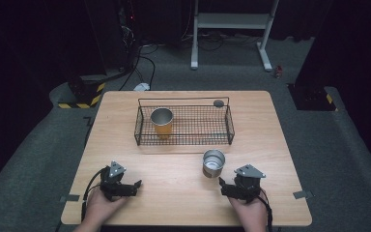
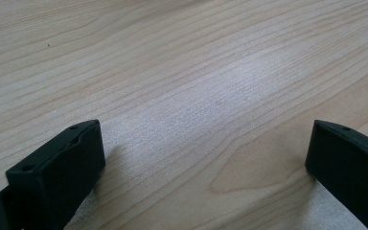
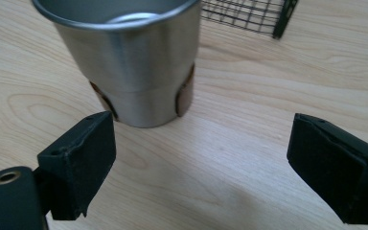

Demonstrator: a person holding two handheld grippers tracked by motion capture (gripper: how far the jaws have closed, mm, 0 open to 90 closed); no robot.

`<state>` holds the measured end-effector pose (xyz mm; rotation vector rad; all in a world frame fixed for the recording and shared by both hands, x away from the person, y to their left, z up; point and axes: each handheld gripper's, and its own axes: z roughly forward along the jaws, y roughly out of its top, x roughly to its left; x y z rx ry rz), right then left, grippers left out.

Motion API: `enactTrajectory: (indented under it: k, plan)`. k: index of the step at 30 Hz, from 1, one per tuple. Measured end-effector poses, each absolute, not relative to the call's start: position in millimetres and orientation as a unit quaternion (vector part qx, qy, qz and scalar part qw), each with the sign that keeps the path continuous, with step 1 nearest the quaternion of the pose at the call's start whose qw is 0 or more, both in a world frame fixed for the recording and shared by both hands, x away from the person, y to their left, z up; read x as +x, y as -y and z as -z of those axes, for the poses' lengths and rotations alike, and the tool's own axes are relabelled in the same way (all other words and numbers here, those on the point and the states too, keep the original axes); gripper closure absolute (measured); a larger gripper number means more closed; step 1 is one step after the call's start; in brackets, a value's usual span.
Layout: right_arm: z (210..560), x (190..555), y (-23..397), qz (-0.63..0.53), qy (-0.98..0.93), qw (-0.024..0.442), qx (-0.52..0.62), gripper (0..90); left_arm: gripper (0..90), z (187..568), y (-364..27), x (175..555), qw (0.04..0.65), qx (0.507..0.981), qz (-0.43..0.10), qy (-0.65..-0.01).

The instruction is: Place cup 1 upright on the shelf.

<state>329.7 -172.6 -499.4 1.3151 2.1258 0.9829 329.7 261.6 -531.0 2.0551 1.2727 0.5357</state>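
On the wooden table a bare steel cup stands upright, mouth up, just in front of the black wire basket and near its right front corner. From the right gripper the cup sits at about eleven o'clock, close but apart. In the right gripper view the cup rises just beyond the left jaw, and both jaws stand wide with nothing between them. The left gripper rests low over bare wood at the table's near left, well apart from the cup, its jaws likewise spread and empty. A second steel cup, with an orange lower half, stands inside the basket at its left end

The bare cup is most likely light, rigid and thin-walled, so it should not deform under the pads, but brushed steel is slick and the wall tapers toward the base. A grip high on the wall could slide upward off the taper; the better hold looks to be across the body, around mid-height, pads on opposite sides at three and nine o'clock. Being empty and light, it may tip or skate if one pad lands first
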Motion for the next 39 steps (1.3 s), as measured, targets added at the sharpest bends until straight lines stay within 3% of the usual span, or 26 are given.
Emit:
enactTrajectory:
  k: [39]
  plan:
    - [491.8,361.9,121.7,-0.393,-0.763,0.227,0.461,11.9,0.2,531.0,-261.5,329.8,0.327,0.784,-0.205,-0.486]
